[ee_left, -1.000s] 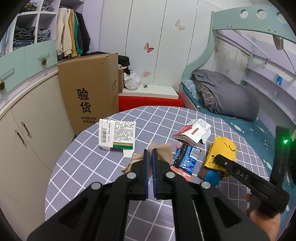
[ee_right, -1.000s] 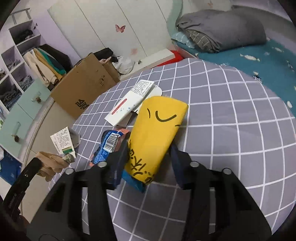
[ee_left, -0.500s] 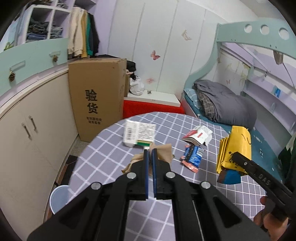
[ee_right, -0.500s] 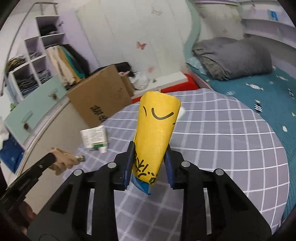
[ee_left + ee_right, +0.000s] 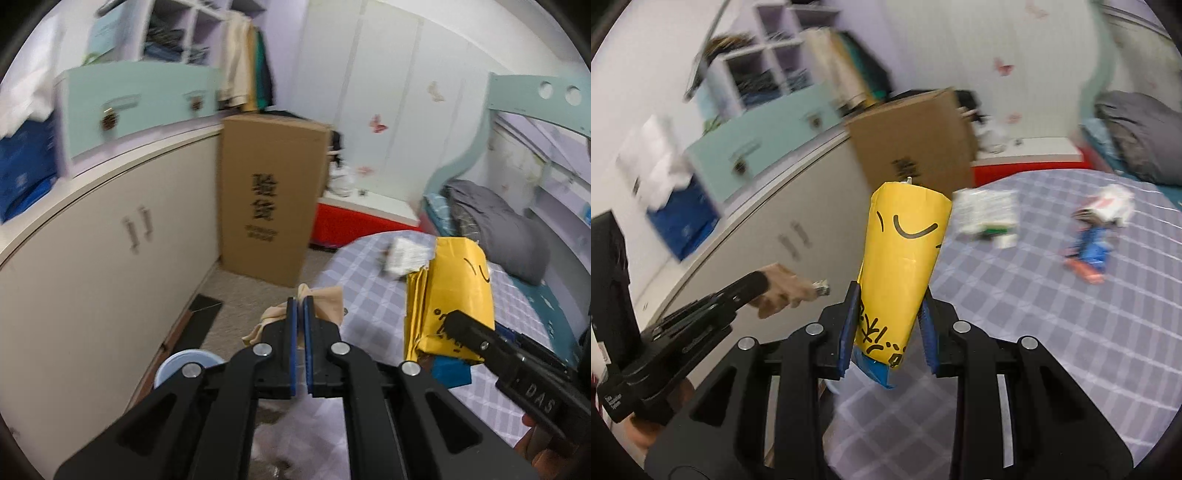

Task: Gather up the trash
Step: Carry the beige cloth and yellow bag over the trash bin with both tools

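My left gripper (image 5: 300, 306) is shut on a crumpled tan paper (image 5: 327, 301) and holds it in the air past the table's left edge, above the floor. My right gripper (image 5: 889, 314) is shut on a yellow carton (image 5: 905, 266) with a blue bottom, held upright above the checked table (image 5: 1052, 332); the carton also shows in the left wrist view (image 5: 450, 295). A light blue bin (image 5: 186, 365) stands on the floor below the left gripper. A white box (image 5: 988, 216), a blue wrapper (image 5: 1089, 254) and a red-and-white packet (image 5: 1112, 201) lie on the table.
A tall cardboard box (image 5: 271, 199) stands on the floor behind the table. Beige cupboards (image 5: 92, 258) run along the left wall. A bed with a grey blanket (image 5: 498, 229) is at the right. A dark mat (image 5: 201, 317) lies by the cupboard.
Both grippers have swung left and lifted away from the table centre, each carrying its trash. The bin has come closer below the left gripper.
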The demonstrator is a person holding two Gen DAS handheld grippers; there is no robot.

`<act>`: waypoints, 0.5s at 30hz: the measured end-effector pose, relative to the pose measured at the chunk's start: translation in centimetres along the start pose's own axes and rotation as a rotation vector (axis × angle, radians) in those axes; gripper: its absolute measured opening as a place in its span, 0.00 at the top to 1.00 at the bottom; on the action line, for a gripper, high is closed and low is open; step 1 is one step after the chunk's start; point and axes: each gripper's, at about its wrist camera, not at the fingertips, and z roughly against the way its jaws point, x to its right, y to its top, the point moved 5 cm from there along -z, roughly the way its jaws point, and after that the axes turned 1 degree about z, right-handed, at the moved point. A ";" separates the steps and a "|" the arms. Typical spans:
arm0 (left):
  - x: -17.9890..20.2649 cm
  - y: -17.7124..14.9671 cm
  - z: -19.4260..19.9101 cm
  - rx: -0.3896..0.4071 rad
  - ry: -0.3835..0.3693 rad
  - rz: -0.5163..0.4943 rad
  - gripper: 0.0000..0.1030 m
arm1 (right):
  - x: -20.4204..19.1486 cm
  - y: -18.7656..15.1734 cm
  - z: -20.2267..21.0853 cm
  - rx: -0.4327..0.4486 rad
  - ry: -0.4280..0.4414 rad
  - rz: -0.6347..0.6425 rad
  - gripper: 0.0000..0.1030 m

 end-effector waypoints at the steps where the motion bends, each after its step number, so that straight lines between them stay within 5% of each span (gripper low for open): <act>1: -1.1 -0.1 -0.1 -0.006 0.011 0.013 0.97 | -1.2 -0.4 -0.7 -0.015 0.013 0.016 0.71; 8: -10.4 -2.5 -1.7 -0.078 0.117 0.125 0.97 | -9.7 -3.9 -7.4 -0.134 0.108 0.116 0.71; 15: -17.6 -5.6 -5.2 -0.188 0.193 0.216 0.97 | -14.2 -7.0 -13.6 -0.224 0.128 0.158 0.71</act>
